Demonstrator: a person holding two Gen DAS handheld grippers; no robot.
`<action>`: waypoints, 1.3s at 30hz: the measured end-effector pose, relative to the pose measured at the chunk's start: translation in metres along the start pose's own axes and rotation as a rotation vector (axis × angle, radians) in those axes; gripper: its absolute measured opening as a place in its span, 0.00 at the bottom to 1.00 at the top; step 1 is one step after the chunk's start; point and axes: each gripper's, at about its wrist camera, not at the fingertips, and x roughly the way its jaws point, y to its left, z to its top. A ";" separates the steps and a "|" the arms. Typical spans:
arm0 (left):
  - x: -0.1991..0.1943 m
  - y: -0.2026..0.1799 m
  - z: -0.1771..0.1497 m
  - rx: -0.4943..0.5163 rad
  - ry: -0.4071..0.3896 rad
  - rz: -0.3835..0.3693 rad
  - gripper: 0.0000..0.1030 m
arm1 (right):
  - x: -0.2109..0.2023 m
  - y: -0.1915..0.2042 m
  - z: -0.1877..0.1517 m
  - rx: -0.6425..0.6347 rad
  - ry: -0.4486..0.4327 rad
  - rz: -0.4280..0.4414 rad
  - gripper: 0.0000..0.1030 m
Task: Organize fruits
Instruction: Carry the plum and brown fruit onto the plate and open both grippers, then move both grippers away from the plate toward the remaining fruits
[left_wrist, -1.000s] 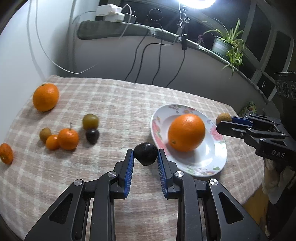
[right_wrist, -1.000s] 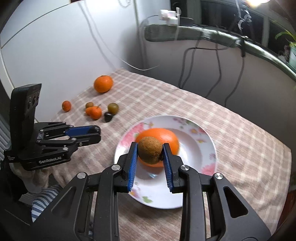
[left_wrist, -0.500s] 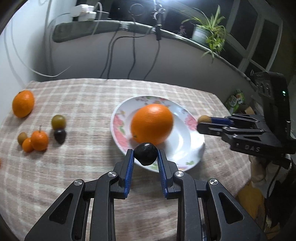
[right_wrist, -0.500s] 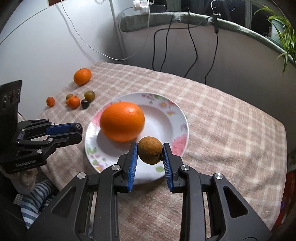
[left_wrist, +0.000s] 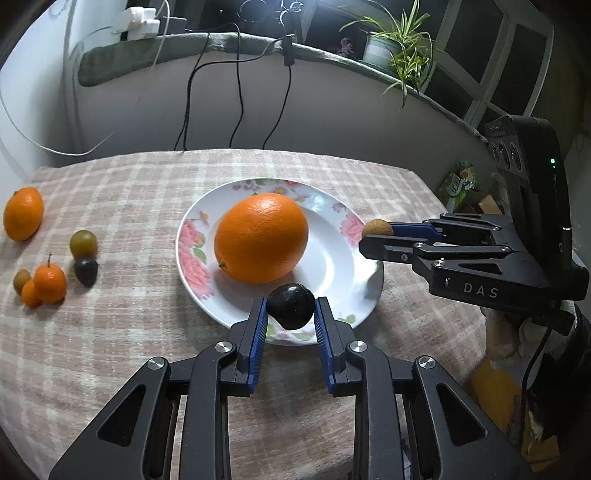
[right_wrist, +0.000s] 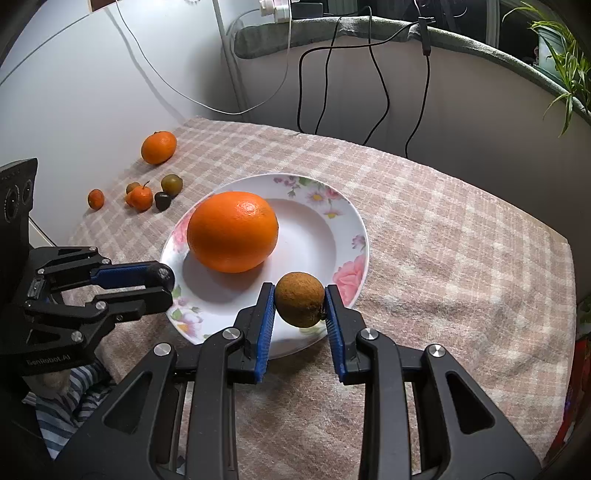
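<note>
A white floral plate sits mid-table with a big orange in it. My left gripper is shut on a small dark plum, held over the plate's near rim. My right gripper is shut on a brown fuzzy fruit above the plate's near-right rim; from the left wrist view that fruit shows at the plate's right edge. Each gripper also appears in the other's view, the left gripper at the plate's left.
Loose fruit lies on the checked cloth to the left: a mandarin, a greenish plum, a dark plum, small oranges. Cables hang down the back wall; a potted plant stands on the ledge.
Both grippers have shifted with their fruit: the left gripper swung right until the plum hangs over the plate's rim, and the right one pulled back and sank from over the orange to the near rim.
</note>
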 end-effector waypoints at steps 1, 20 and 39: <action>0.001 0.000 0.000 -0.002 0.001 -0.002 0.23 | 0.000 0.000 0.000 0.001 0.001 -0.001 0.27; 0.004 -0.001 0.002 -0.013 -0.005 0.000 0.48 | 0.002 0.006 0.000 -0.012 -0.008 -0.009 0.58; -0.007 0.004 0.002 -0.015 -0.042 0.066 0.71 | -0.012 0.000 0.007 0.027 -0.074 0.012 0.82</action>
